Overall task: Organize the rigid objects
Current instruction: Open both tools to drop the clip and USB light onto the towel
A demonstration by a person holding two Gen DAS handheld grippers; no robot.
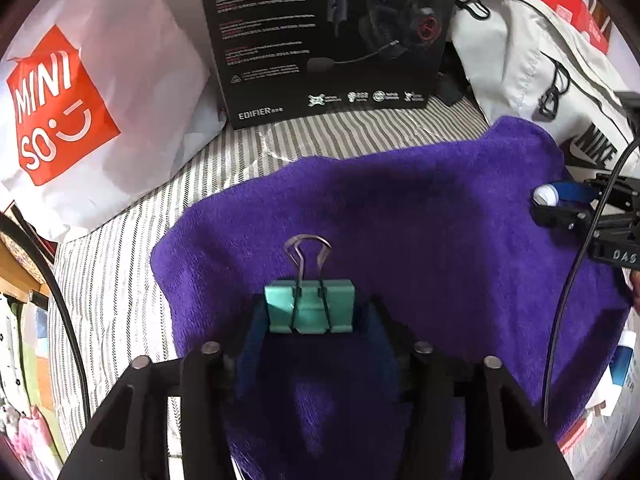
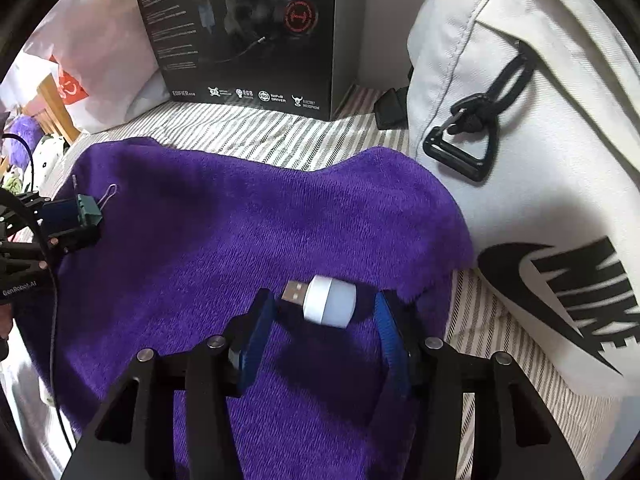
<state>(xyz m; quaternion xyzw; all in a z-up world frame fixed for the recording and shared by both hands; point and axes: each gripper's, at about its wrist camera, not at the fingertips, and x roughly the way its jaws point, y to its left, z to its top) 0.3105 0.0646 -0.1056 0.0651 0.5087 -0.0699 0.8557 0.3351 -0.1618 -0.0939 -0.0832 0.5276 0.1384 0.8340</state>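
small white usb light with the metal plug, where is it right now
In the right wrist view the small white USB light lies on the purple fleece towel, between the right gripper's open blue pads, near the towel's right edge.

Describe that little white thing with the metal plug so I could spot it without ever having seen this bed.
Find the purple towel spread over the striped bedding, in front of the black headphone box. Near the towel's edge closest to the white Nike bag lies a small USB light, between the blue pads of the right gripper. It has a stubby white cylindrical body with a silver plug, unlike the teal binder clip across the towel.
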